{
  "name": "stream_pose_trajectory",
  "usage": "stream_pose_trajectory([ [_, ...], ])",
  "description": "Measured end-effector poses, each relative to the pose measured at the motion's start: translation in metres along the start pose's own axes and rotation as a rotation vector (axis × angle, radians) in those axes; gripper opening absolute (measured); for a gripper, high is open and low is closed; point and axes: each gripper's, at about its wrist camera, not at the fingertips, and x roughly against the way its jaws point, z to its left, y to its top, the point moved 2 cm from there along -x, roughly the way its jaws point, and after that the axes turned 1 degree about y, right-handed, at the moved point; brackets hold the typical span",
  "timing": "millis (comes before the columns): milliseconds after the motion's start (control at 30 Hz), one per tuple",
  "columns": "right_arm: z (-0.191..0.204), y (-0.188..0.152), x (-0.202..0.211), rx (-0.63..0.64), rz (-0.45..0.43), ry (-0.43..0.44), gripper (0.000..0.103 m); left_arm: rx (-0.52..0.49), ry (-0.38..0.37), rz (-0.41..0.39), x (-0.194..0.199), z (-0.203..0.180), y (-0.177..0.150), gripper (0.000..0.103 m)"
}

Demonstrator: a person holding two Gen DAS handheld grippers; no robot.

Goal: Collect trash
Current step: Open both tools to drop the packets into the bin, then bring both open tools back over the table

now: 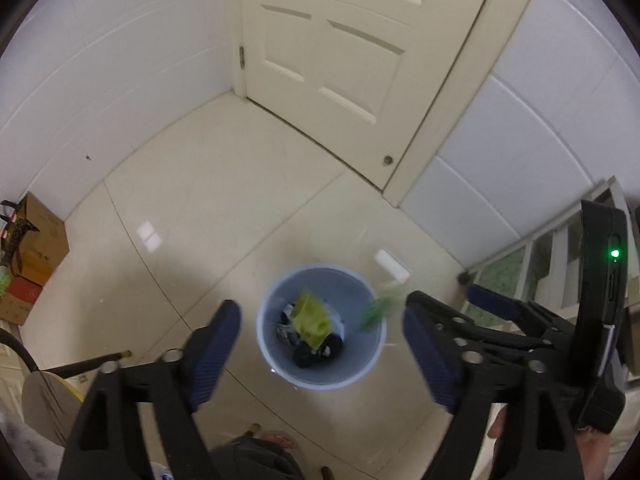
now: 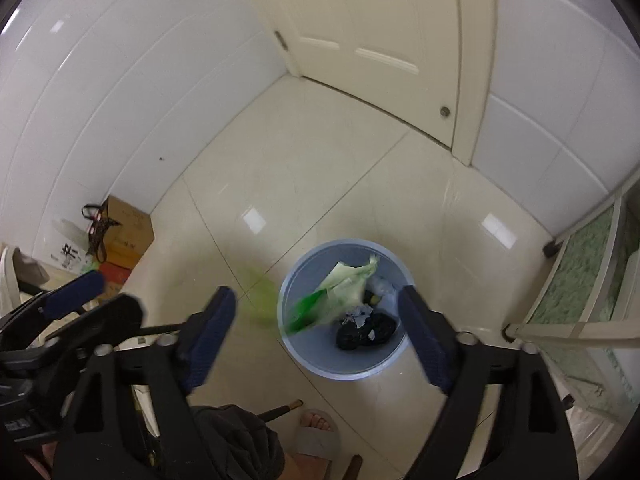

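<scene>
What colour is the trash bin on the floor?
Light blue. The bin shows best in the right wrist view, standing on the cream floor tiles.

A round pale blue bin (image 1: 320,372) stands upright on the tiled floor, open at the top. Inside lie black bags (image 2: 360,334) and crumpled white paper (image 2: 362,314). A yellow-green wrapper (image 1: 310,322) is blurred above its middle, and a green and white plastic bag (image 2: 340,286) is blurred over its rim

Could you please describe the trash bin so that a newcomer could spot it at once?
Start at the cream panelled door and come forward across the pale floor tiles. The trash bin stands alone there: round, light blue, open-topped, holding green wrappers and dark scraps.
</scene>
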Motion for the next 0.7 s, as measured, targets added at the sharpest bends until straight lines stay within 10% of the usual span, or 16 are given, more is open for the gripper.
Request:
stream_pose_trajectory([
  [700,0.04,-0.005,0.101,-0.011,-0.159,0.014,0.103,0.016,0.018,-0.231,0.125,0.015,-0.067,0.101],
])
